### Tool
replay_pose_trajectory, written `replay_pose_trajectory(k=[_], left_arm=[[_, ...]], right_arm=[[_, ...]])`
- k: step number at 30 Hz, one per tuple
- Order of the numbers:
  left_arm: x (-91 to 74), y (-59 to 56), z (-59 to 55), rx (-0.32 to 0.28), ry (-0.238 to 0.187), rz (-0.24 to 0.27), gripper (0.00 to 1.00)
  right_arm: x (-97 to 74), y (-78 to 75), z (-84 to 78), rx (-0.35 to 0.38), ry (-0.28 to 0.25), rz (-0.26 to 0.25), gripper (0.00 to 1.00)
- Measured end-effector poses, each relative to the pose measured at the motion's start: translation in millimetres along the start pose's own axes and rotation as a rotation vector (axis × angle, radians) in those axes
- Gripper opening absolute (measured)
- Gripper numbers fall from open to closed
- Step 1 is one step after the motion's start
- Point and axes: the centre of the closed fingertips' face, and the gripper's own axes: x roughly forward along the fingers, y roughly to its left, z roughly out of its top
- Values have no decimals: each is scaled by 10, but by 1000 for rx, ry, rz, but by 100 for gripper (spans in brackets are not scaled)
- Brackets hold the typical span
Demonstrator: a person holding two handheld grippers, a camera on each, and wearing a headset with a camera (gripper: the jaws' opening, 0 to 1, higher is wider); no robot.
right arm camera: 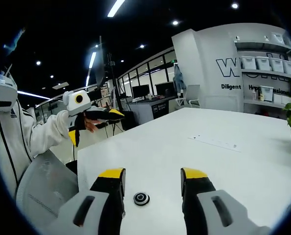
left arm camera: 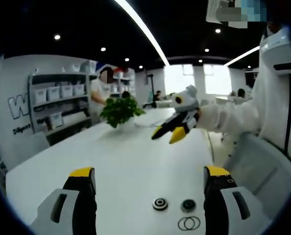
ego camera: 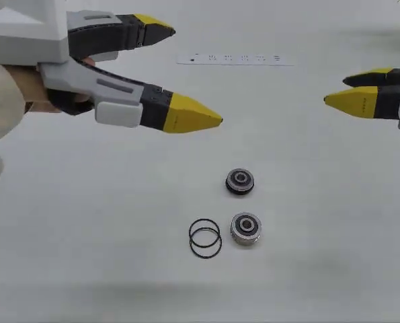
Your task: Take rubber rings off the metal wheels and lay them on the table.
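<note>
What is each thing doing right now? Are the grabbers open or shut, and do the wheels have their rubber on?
left gripper: open, above the table, holding nothing.
right gripper: open, holding nothing.
far wheel: dark rim, seems to have rubber on.
near wheel: lying flat, rim looks bare silver.
two rubber rings: off, overlapping, flat on the table.

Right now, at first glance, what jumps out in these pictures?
Yellow-tipped jaws stand out: the left gripper, wide open, upper left, and the right gripper at the right edge. On the white table lie two metal wheels, with two black rubber rings overlapping beside the nearer one.
</note>
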Motion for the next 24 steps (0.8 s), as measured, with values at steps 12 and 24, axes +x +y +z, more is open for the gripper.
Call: replay_pose_trajectory(k=[12, 24], left_arm=[[375, 2, -536, -6, 77, -72, 79], [688, -104, -984, -26, 145, -118, 59]], right_arm=[[489, 132, -419, -59, 75, 113, 32], [650, 159, -1126, -22, 211, 133, 31]])
